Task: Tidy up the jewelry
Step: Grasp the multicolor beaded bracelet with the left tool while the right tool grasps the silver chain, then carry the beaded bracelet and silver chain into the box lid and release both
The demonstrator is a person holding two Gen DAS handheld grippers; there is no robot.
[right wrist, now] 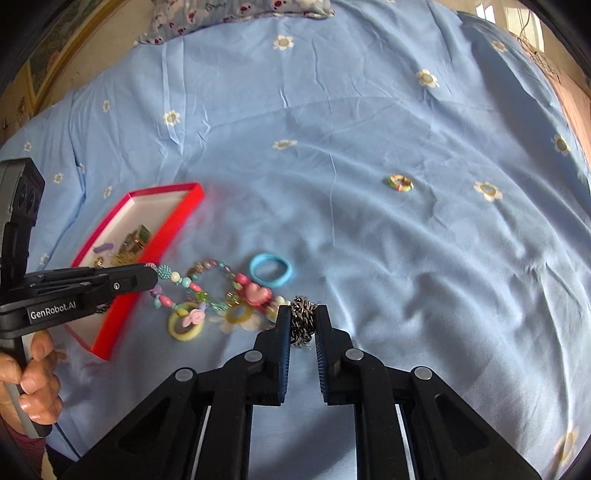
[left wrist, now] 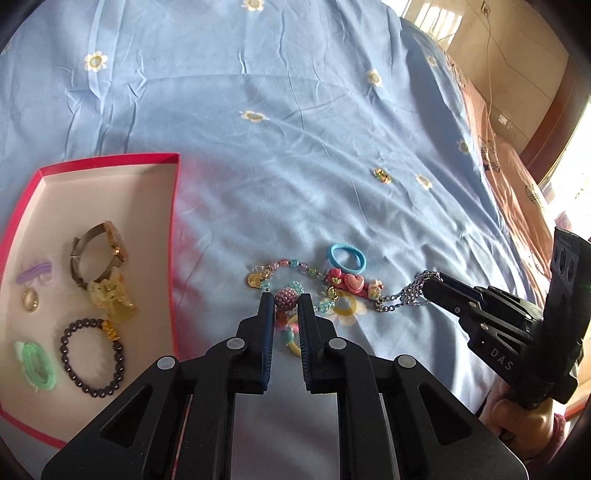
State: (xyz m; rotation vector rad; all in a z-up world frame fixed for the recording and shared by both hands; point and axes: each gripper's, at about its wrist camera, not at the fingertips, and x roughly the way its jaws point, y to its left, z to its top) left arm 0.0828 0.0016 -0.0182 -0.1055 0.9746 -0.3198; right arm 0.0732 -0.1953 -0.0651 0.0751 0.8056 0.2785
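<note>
A colourful beaded charm necklace [left wrist: 334, 281] with a silver chain lies on the blue bedsheet. My left gripper [left wrist: 286, 300] is shut on its purple bead ball [left wrist: 285, 297]. My right gripper [right wrist: 303, 316] is shut on the silver chain [right wrist: 303, 321]; it also shows in the left wrist view [left wrist: 430, 284]. A blue hair tie [left wrist: 346, 256] lies just beyond the necklace. A small multicoloured ring [right wrist: 400, 183] lies farther off. A red box [left wrist: 110, 160] at the left holds a gold watch [left wrist: 99, 251], a dark bead bracelet [left wrist: 92, 356], a yellow clip, a ring, and green and purple ties.
The bed is covered by a blue sheet [right wrist: 406, 258] with daisy prints. A pillow [right wrist: 240, 14] lies at the far end. A peach blanket [left wrist: 517, 192] and wooden furniture are at the right edge. A hand [right wrist: 37, 380] holds the left gripper handle.
</note>
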